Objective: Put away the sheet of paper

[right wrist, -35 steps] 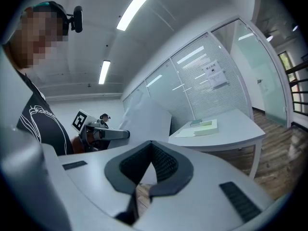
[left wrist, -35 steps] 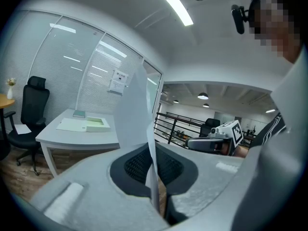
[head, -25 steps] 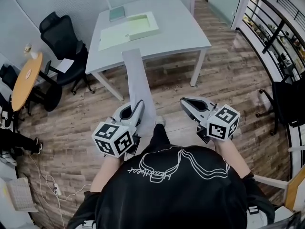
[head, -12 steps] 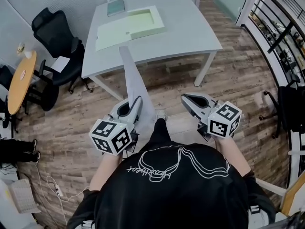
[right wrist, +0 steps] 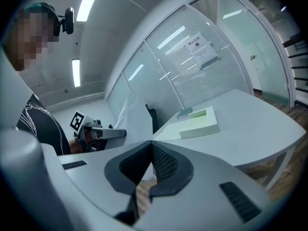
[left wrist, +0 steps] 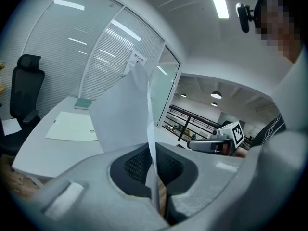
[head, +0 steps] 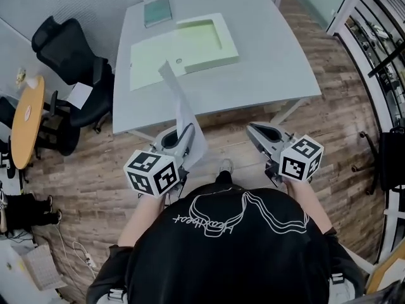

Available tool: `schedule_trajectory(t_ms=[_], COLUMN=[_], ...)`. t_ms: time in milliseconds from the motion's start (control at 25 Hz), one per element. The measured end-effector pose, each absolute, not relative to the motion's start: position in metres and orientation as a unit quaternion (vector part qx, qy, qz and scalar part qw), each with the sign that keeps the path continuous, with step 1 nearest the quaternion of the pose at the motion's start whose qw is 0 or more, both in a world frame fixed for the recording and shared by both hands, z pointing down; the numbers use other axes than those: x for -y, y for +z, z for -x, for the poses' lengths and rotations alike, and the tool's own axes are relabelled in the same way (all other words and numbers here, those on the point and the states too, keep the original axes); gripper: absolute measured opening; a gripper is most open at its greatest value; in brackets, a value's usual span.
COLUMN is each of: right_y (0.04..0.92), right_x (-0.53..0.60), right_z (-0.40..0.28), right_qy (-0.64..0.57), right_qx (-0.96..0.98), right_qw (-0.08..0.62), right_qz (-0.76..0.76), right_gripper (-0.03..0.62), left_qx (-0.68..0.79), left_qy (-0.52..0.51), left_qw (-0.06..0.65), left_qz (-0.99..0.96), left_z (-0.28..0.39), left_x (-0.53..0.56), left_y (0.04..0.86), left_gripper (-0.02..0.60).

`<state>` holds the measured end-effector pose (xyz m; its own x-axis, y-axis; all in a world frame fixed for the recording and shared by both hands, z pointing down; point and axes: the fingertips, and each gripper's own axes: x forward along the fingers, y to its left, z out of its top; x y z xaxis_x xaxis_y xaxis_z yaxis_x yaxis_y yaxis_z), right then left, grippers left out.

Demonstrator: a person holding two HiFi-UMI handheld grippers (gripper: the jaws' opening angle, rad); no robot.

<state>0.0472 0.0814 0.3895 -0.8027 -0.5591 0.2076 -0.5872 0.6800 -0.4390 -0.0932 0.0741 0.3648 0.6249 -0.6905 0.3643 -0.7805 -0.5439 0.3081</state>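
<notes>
The left hand-held gripper (head: 185, 137) pinches the sheet of paper (head: 179, 100) by its lower edge, upright over the bench's (head: 266, 68) near edge. The right hand-held gripper (head: 256, 132) is closed, empty. The sheet looks light, floppy and easily creased.

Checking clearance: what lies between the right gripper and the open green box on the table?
Head view: only bare table and a strip of wood floor separate the right gripper from the green box.
</notes>
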Motion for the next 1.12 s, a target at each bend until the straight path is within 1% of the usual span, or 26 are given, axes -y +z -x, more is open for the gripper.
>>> schedule_trajectory(t_ms=[280, 520, 840, 1120], right_y=[0.363, 0.363, 0.37, 0.369], right_x=[0.0, 0.017, 0.044, 0.087], right_z=[-0.029, -0.02, -0.018, -0.003], right_qy=[0.232, 0.231, 0.24, 0.244], right_qx=[0.916, 0.917, 0.919, 0.927], right_qw=[0.029, 0.049, 0.05, 0.042], right_qz=[-0.325, -0.323, -0.308, -0.283], right_gripper=[0.009, 0.009, 0.009, 0.009], left_qx=[0.412, 0.399, 0.418, 0.448], left_qy=[0.085, 0.078, 0.08, 0.093], left_qw=[0.232, 0.248, 0.254, 0.26], left_qz=[-0.877, -0.88, -0.869, -0.85], left_z=[0.116, 0.115, 0.13, 0.152], left_x=[0.01, 0.027, 0.053, 0.087], left_y=[0.359, 0.372, 0.379, 0.385], left_gripper=[0.011, 0.011, 0.011, 0.011])
